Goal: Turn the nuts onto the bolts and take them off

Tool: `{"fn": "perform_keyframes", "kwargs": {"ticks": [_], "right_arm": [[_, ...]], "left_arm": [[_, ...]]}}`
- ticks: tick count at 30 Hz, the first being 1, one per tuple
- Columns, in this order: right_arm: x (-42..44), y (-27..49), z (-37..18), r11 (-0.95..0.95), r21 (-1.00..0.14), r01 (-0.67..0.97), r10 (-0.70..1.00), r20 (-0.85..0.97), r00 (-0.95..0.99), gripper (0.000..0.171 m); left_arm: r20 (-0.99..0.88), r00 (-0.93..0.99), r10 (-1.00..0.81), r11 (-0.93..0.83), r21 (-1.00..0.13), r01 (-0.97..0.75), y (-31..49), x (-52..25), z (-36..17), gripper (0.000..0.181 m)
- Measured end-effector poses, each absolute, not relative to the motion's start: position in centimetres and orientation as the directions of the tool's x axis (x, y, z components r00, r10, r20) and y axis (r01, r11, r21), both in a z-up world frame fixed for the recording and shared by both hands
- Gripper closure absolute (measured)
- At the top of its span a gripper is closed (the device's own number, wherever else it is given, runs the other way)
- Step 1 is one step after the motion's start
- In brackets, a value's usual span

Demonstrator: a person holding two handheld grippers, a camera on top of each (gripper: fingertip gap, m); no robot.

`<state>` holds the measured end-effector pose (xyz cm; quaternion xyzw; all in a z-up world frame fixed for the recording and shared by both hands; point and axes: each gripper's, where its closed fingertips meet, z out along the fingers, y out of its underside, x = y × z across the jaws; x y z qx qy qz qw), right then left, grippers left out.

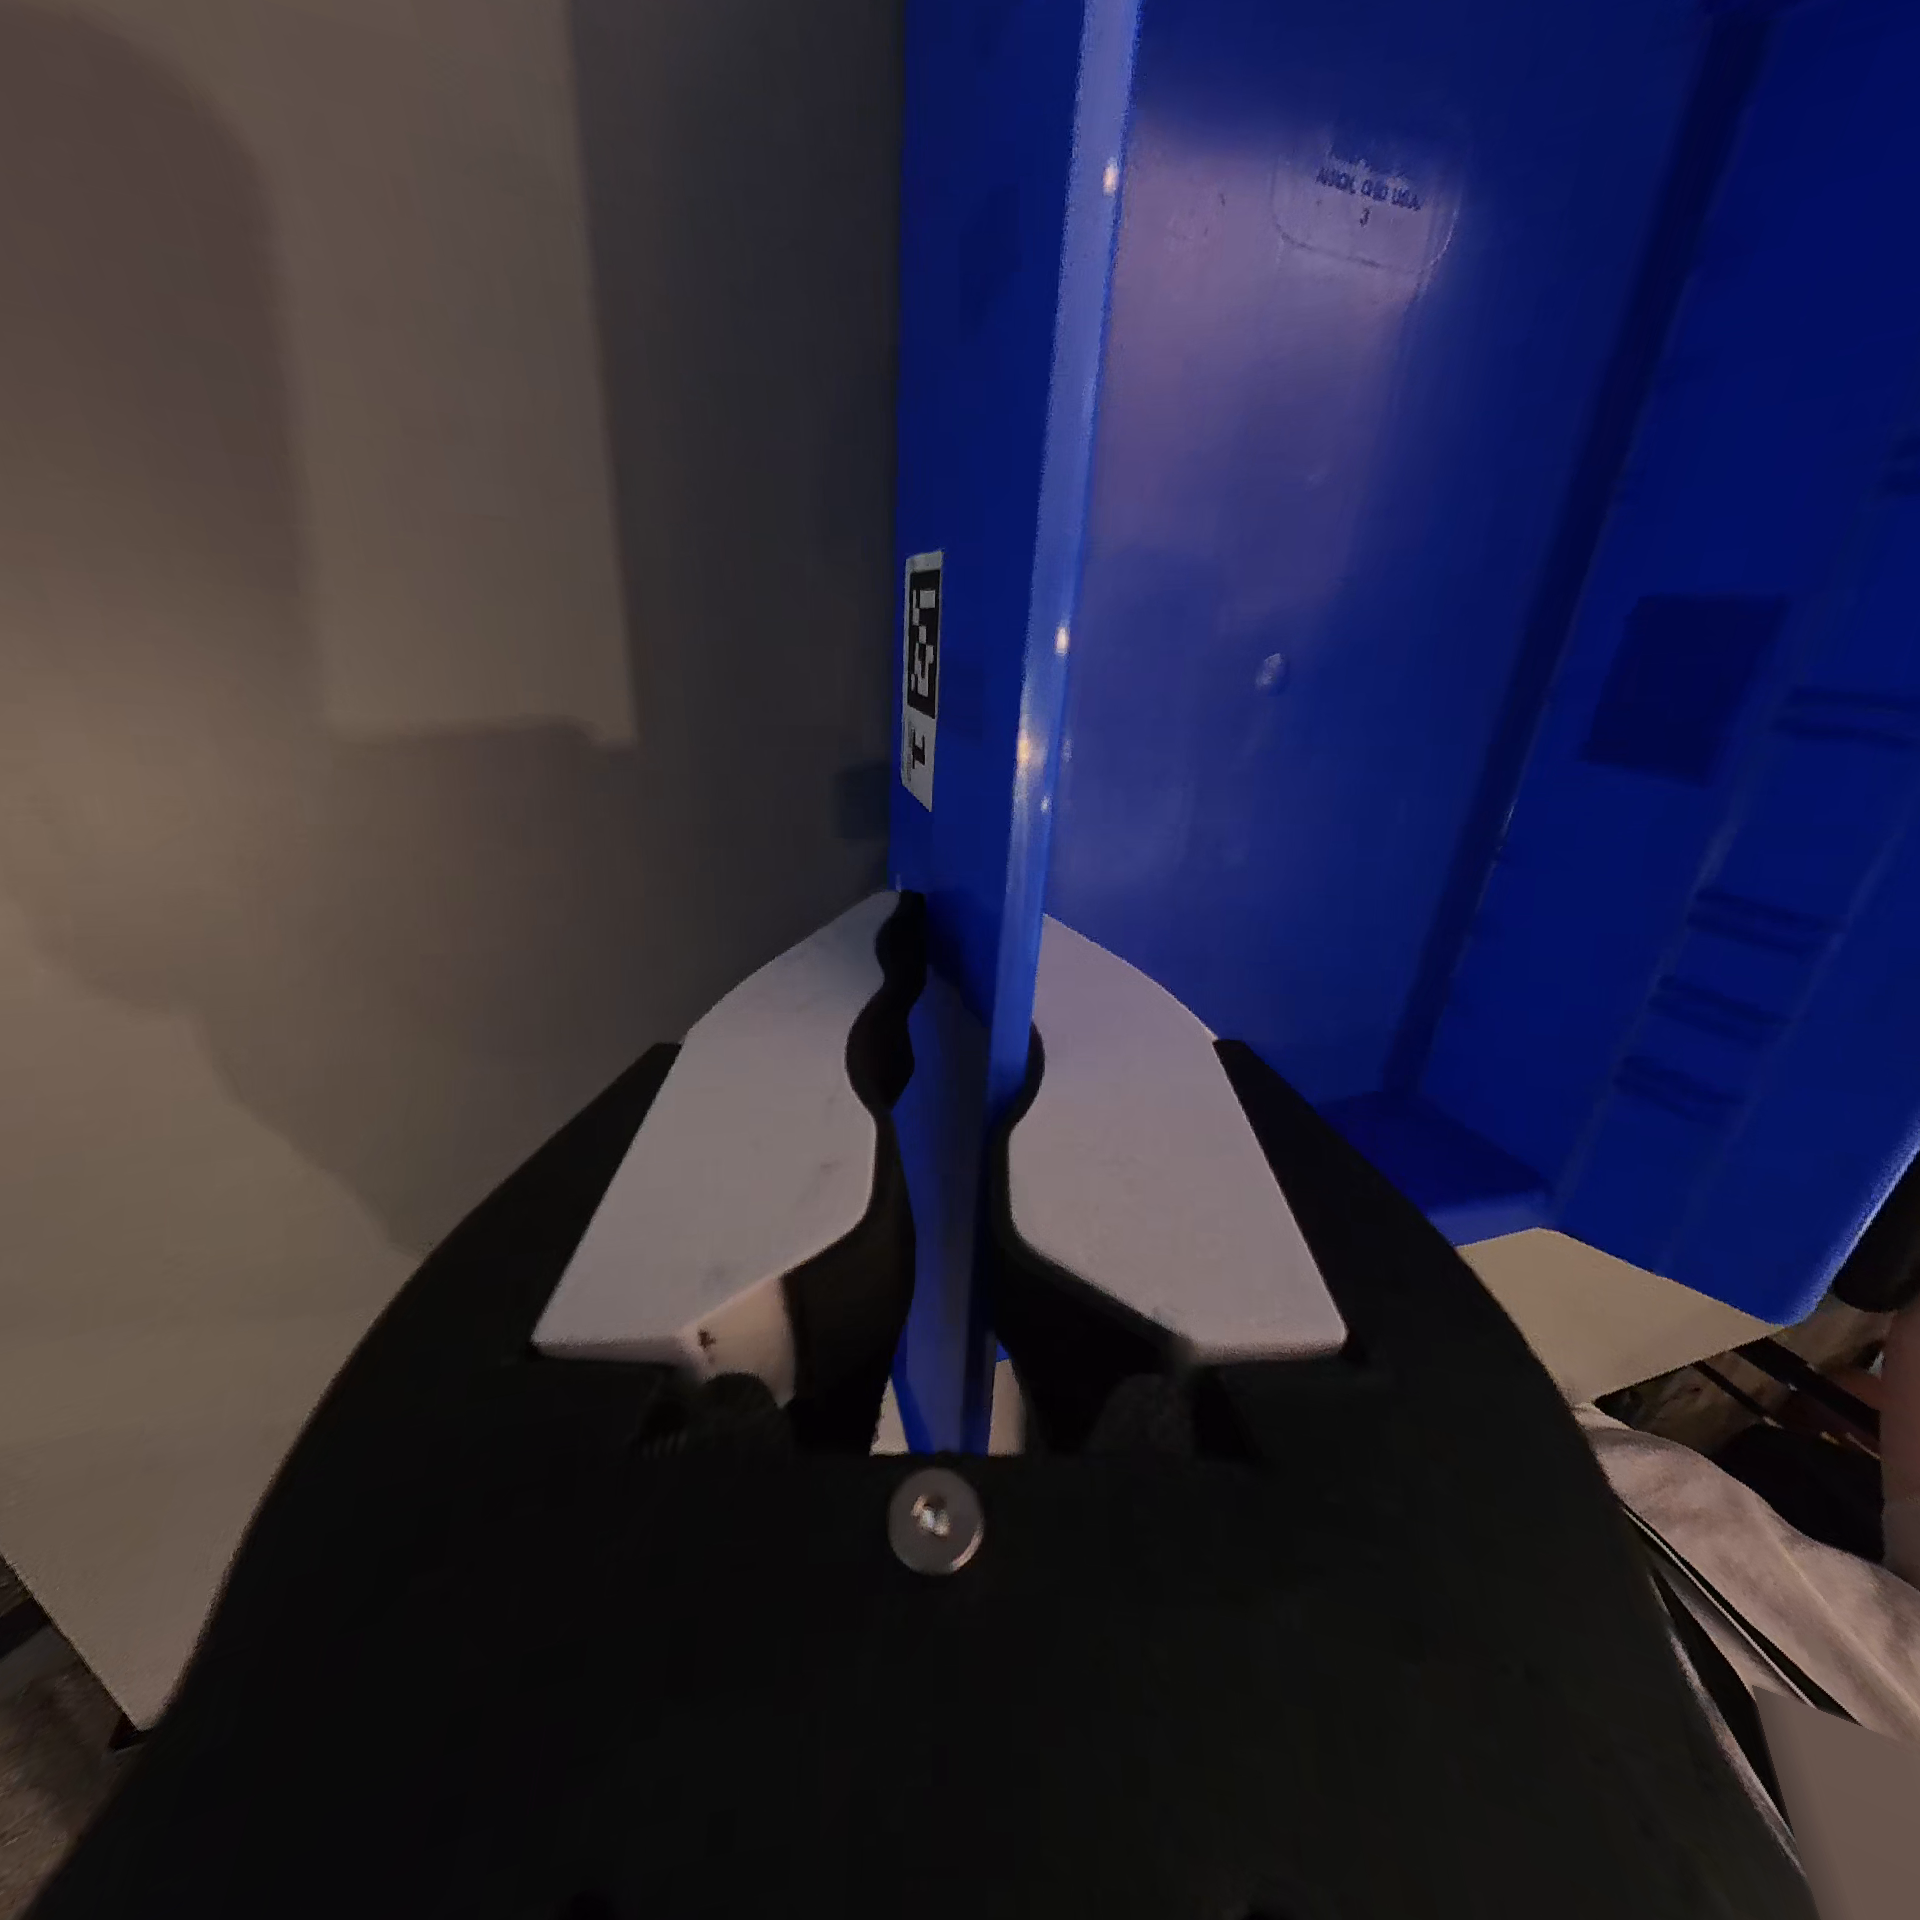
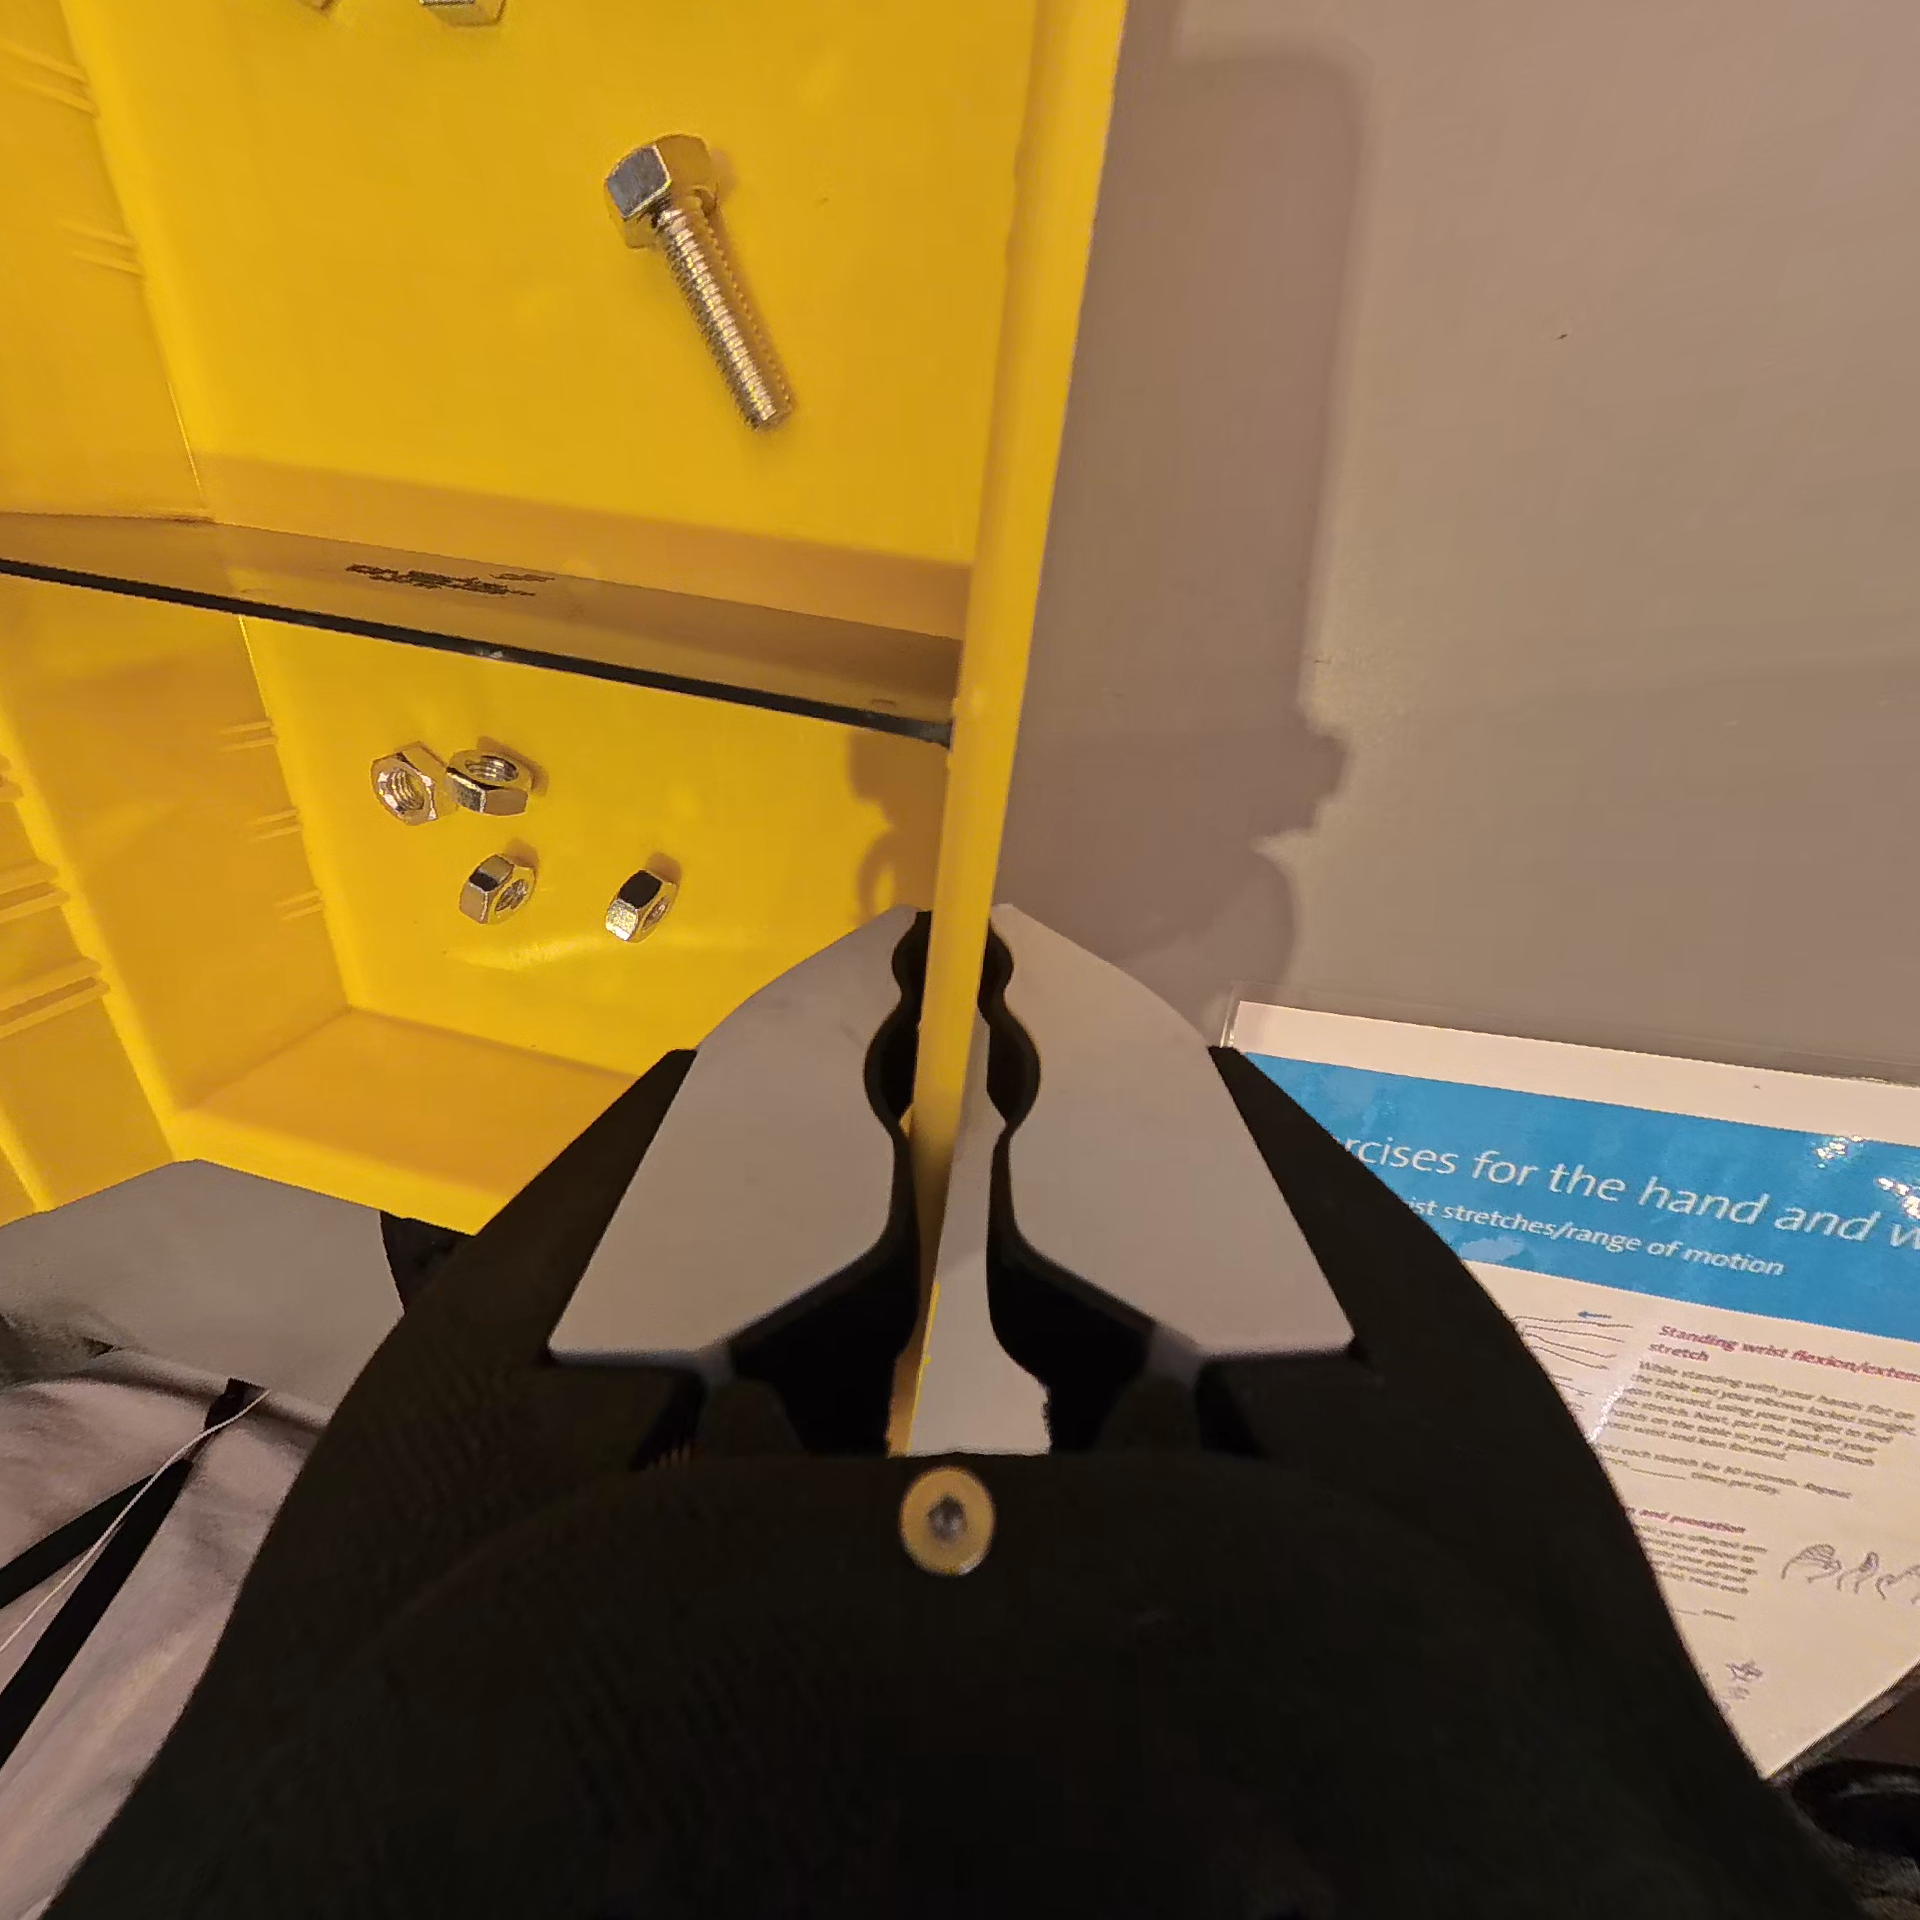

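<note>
In the left wrist view my left gripper [image 1: 971, 935] is shut on the left side wall of an empty blue bin [image 1: 1299, 623]. In the right wrist view my right gripper [image 2: 951, 935] is shut on the right side wall of a yellow bin [image 2: 997, 520]. A dark divider [image 2: 468, 603] splits the yellow bin. A silver bolt [image 2: 696, 270] lies in the far compartment. Several silver nuts [image 2: 457, 784] lie loose in the near compartment, left of my fingers. More hardware shows cut off at the top edge.
A pale table top [image 1: 364, 727] lies left of the blue bin. A marker sticker [image 1: 923, 675] is on the blue bin's outer wall. A laminated sheet with a blue header [image 2: 1610, 1299] lies right of the yellow bin. Grey cloth [image 2: 125, 1455] shows at lower left. There is about 75 cm between the tips of the two grippers.
</note>
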<state>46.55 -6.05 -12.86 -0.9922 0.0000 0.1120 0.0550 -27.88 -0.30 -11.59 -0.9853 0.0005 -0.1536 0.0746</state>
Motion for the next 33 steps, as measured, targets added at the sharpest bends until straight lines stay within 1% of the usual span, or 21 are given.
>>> {"fn": "perform_keyframes", "kwargs": {"ticks": [1, 11, 16, 20, 28, 31, 33], "right_arm": [[46.5, -6.1, -12.9, -0.994, -0.108, -0.012, 0.012, -0.221, 0.975, 0.162], [46.5, -6.2, -13.0, -0.998, -0.065, -0.001, 0.009, -0.154, 0.988, 0.162], [44.3, -6.0, -13.1, -0.997, -0.046, 0.065, 0.073, -0.185, 0.98, 0.162], [42.7, -5.7, -13.1, -0.991, -0.038, 0.129, 0.133, -0.156, 0.979, 0.162], [40.6, -5.0, -13.1, -0.986, -0.043, 0.162, 0.166, -0.152, 0.974, 0.161], [40.0, -4.8, -13.1, -0.984, -0.049, 0.17, 0.175, -0.153, 0.973, 0.161], [39.6, -4.6, -13.1, -0.981, -0.061, 0.182, 0.189, -0.149, 0.971, 0.16]], "left_arm": [[0.302, 0.953, -0.027, -0.989, -0.145, 0.018, -0.3, -27.8, -11.6, 0.17], [0.272, 0.958, -0.094, -0.993, -0.094, -0.07, -0.4, -25.7, -11.7, 0.172], [0.252, 0.956, -0.15, -0.989, -0.048, -0.142, -0.6, -23.7, -11.8, 0.173], [0.246, 0.944, -0.221, -0.975, -0.033, -0.22, -0.6, -21.7, -11.9, 0.173], [0.226, 0.921, -0.319, -0.945, 0.001, -0.327, -0.6, -18.2, -11.9, 0.171], [0.243, 0.907, -0.344, -0.934, 0.008, -0.357, -0.7, -16.6, -11.9, 0.171], [0.273, 0.897, -0.347, -0.928, 0.039, -0.371, -1.3, -15.3, -12.0, 0.17]]}}
